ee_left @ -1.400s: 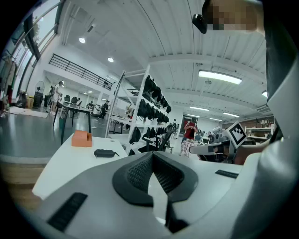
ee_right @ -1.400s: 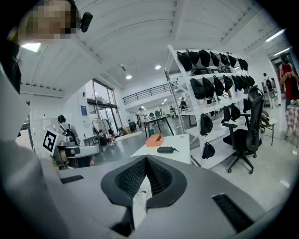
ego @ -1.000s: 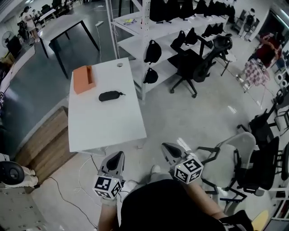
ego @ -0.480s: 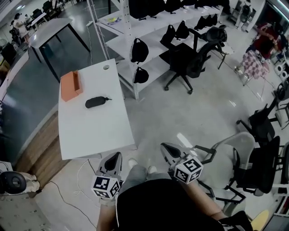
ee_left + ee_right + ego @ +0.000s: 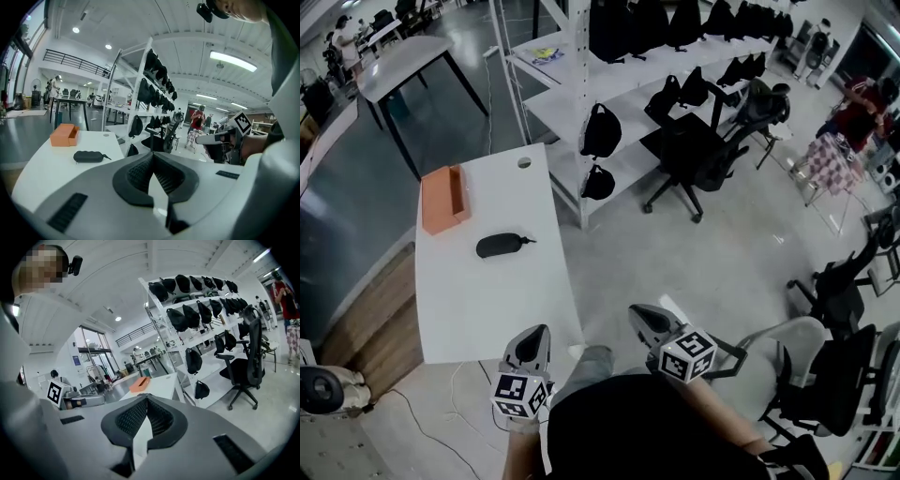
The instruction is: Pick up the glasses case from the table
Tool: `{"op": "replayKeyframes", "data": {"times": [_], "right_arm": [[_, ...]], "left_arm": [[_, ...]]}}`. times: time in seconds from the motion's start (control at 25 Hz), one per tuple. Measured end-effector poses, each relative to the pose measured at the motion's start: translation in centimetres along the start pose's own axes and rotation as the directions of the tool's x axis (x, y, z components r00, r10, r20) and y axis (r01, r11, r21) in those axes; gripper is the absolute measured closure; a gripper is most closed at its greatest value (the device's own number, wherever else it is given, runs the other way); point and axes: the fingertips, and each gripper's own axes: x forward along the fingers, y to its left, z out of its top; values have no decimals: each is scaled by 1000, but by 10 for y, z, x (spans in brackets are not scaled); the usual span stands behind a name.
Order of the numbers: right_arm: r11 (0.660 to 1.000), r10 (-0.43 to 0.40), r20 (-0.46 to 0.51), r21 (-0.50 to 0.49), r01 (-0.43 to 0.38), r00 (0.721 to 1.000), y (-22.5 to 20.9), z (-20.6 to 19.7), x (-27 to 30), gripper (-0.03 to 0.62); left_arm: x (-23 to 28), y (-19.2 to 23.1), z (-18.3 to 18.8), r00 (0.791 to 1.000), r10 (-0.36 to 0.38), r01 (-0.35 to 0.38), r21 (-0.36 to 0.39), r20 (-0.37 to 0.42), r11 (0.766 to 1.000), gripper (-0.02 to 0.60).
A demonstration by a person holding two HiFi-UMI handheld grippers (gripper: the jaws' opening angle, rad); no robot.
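**Left claw [image 5: 535,337] nearer the glasses case [image 5: 502,245]; both claws clenched, empty**

The left claw is at the near edge of the desk [image 5: 478,314]. The case lies well ahead of it and slightly left, mid-desk, with its long axis crosswise to the claw's line. The right claw [image 5: 641,315], clenched on nothing, hangs off the desk's right side over the floor, farther from the case.

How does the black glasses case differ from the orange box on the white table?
Colour and shape: the glasses case is black, a low rounded oval with a short cord at one end; the orange box is bright, rectangular and straight-edged. Place: the glasses case lies near the middle of the white table; the orange box sits at its far left corner. Both rest on that table, apart.
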Motion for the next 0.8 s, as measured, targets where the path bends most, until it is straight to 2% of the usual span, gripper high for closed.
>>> {"op": "replayKeyframes", "data": {"times": [0.24,0.48,0.68,0.8], "right_arm": [[995,47,-54,-88,-51,997,-12,39,78,566],[973,150,-107,-162,-166,983,0,67,142,566],[933,252,-190,-211,-290,949,18,78,193,565],[888,323,-263,-248,-387,909,31,79,226,562]], "left_arm": [[38,59,21,999,40,-39,-28,34,999,564],[27,97,24,988,147,-144,-73,40,987,564],[1,118,11,962,273,-268,-138,21,953,563],[-12,127,3,932,362,-356,-176,-1,918,563]]}}
